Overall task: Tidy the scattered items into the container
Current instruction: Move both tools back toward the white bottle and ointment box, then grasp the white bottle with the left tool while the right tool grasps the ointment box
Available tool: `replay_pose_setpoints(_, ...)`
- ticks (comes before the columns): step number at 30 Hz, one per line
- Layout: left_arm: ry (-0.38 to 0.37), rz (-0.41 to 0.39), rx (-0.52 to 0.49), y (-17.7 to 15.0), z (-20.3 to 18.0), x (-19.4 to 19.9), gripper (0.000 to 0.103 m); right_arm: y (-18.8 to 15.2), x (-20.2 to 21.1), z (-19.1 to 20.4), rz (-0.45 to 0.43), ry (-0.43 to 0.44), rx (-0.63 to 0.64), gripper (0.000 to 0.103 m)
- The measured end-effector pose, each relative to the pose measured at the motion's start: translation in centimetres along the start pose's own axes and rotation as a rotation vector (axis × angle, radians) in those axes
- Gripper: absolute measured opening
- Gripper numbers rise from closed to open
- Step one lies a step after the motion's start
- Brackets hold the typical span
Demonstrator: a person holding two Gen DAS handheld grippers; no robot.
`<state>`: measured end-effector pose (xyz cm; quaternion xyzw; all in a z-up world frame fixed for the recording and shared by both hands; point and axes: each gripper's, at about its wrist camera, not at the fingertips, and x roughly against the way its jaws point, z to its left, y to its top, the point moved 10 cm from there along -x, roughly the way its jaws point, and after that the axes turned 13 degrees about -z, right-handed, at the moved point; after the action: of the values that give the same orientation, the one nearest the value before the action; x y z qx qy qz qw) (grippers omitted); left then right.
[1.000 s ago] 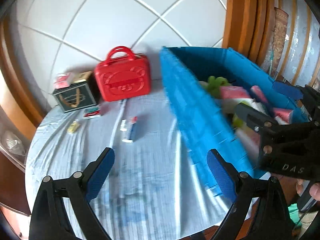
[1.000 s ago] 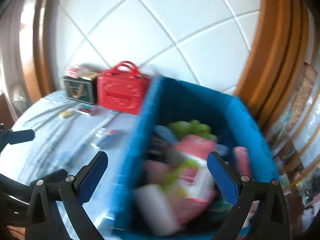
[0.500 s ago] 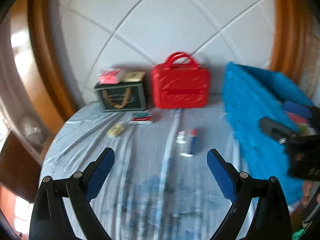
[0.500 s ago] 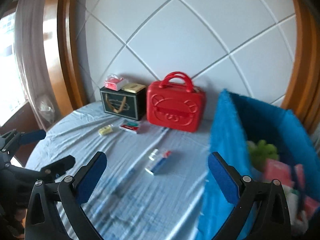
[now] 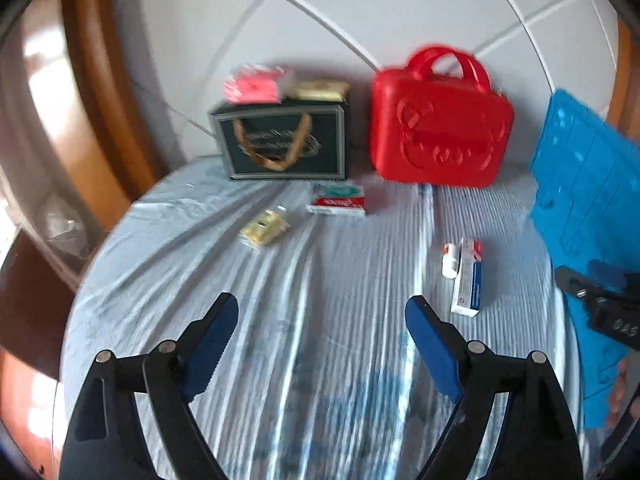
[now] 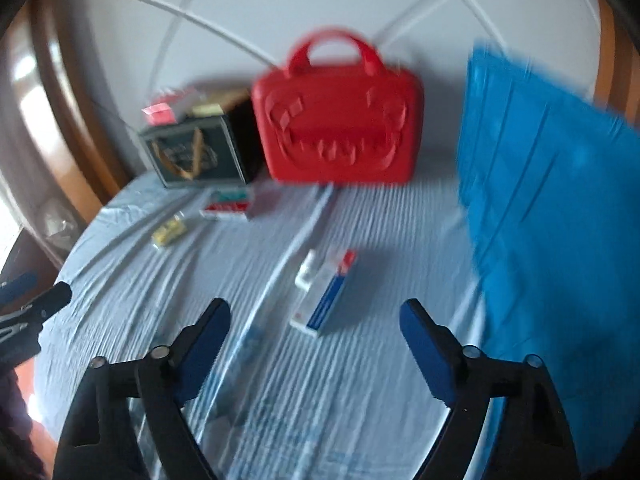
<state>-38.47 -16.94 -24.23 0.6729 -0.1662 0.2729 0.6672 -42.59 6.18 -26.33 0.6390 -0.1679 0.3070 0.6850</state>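
Cloth-covered table under boxes, red case.

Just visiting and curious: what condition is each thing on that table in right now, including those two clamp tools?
left gripper: empty, jaws closing
right gripper: empty, jaws closing
blue container: upright at the table's edge
red case: upright, shut
long white-and-blue box: lying flat
small white bottle: lying beside that box
dark gift bag: upright

The left gripper is angled downward, its jaws closing on nothing. The right gripper is likewise tilted, closing empty.
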Motion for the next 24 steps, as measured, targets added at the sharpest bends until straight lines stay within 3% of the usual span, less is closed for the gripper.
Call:
replay_pose_setpoints(10,-0.129,0.095,-0.042,-5.2,-3.5,-13.0,0.086,-7.3,-11.6,-1.6,0.096,-0.139,-0.138,0.082)
replay_pose_setpoints(14,-0.169,0.096,-0.061,-5.4,-5.2,-15.7,0.086,-7.9,-14.1,-2.5,0.097,-0.171,-0.133,0.081)
replay_pose_setpoints(16,-0.193,0.096,-0.067,-5.2,-6.5,-16.9,0.086,-7.9,-15.0,-2.7,0.098,-0.157,-0.119,0.076)
replay_pose_setpoints(18,-0.210,0.105,-0.078,-5.0,-8.2,-18.2,0.086,-8.3,-15.8,-3.8,0.122,-0.202,-0.072,0.051)
replay_pose_setpoints(24,-0.289,0.109,-0.122,-4.2,-14.8,-20.5,0.086,-7.8,-15.7,-8.1,0.110,-0.251,-0.059,0.049)
